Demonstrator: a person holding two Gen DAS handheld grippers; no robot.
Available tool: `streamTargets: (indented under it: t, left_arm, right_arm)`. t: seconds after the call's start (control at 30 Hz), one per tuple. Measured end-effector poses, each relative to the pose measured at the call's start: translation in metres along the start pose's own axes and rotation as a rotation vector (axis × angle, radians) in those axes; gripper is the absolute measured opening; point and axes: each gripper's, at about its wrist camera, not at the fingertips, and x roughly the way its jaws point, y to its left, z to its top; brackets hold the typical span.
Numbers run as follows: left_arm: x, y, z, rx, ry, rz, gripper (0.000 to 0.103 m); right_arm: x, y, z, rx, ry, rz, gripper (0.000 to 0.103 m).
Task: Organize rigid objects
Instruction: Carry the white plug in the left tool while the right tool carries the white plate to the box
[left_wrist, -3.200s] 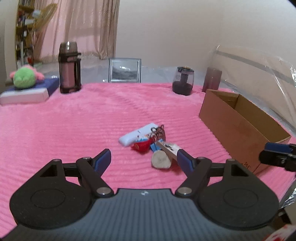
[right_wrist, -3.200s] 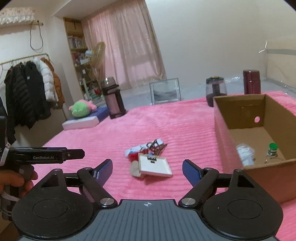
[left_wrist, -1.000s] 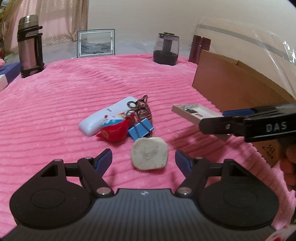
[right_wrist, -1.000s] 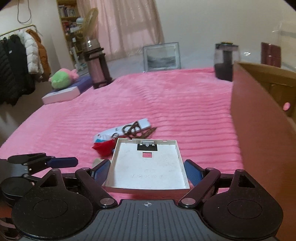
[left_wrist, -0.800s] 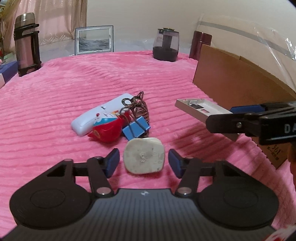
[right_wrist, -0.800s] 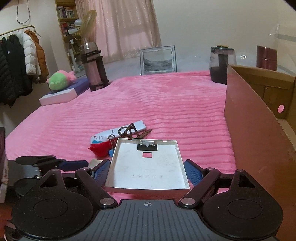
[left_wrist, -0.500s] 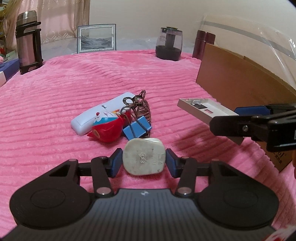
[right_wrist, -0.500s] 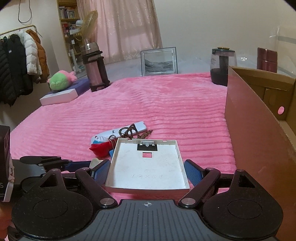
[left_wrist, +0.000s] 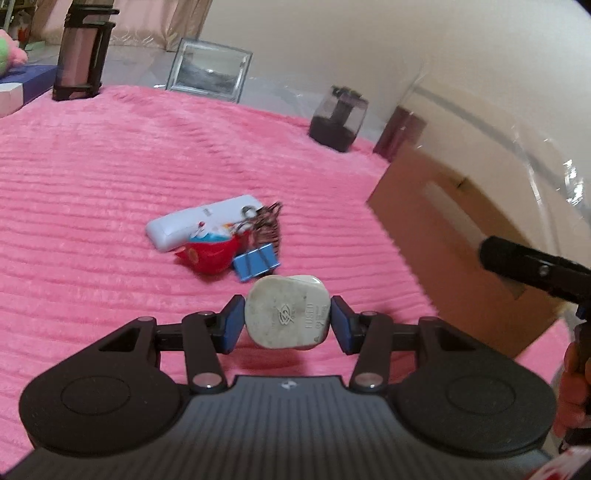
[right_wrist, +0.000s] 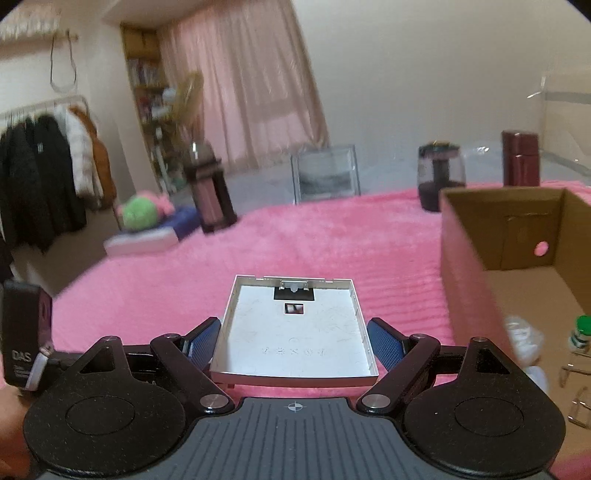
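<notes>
My left gripper (left_wrist: 287, 320) is shut on a dirty white plug adapter (left_wrist: 288, 312) and holds it above the pink blanket (left_wrist: 110, 177). Beyond it lie a white remote-like case (left_wrist: 199, 221), a red toy (left_wrist: 208, 253), a blue binder clip (left_wrist: 256, 261) and a dark keyring bundle (left_wrist: 267, 225). My right gripper (right_wrist: 293, 338) is shut on a flat white square plastic cover (right_wrist: 293, 338), raised beside the open cardboard box (right_wrist: 476, 258). The box also shows in the left wrist view (left_wrist: 454, 236).
Inside the box lie a small green-capped bottle (right_wrist: 580, 330), a crumpled clear item (right_wrist: 522, 338) and metal clips (right_wrist: 574, 373). At the blanket's far edge stand a flask (left_wrist: 79, 51), a picture frame (left_wrist: 208, 70), a dark jar (left_wrist: 338, 122) and a maroon tumbler (right_wrist: 520, 158).
My left gripper closed on the plug adapter and lifted it off the blanket. My right gripper rose with the white cover, and the box's inside came into view.
</notes>
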Motion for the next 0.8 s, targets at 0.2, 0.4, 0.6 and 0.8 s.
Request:
streamTargets:
  t: [0.2, 0.4, 0.6, 0.8]
  left_arm:
    - [-0.026, -0.031, 0.02, 0.042, -0.021, -0.105, 0.044]
    - [-0.032, -0.081, 0.045, 0.127, -0.034, -0.233, 0.044]
    - [-0.017, -0.137, 0.07, 0.291, 0.004, -0.339, 0.044]
    - [0.009, -0.192, 0.09, 0.472, 0.066, -0.405, 0.044]
  right_arm:
    - [-0.065, -0.029, 0.013, 0.082, -0.081, -0.027, 0.082]
    - [-0.124, -0.081, 0.024, 0.115, -0.111, -0.133, 0.082]
    - [-0.157, -0.127, 0.044, 0.009, -0.055, -0.204, 0.082]
    - [-0.155, -0.149, 0.067, -0.2, 0.08, -0.195, 0.082]
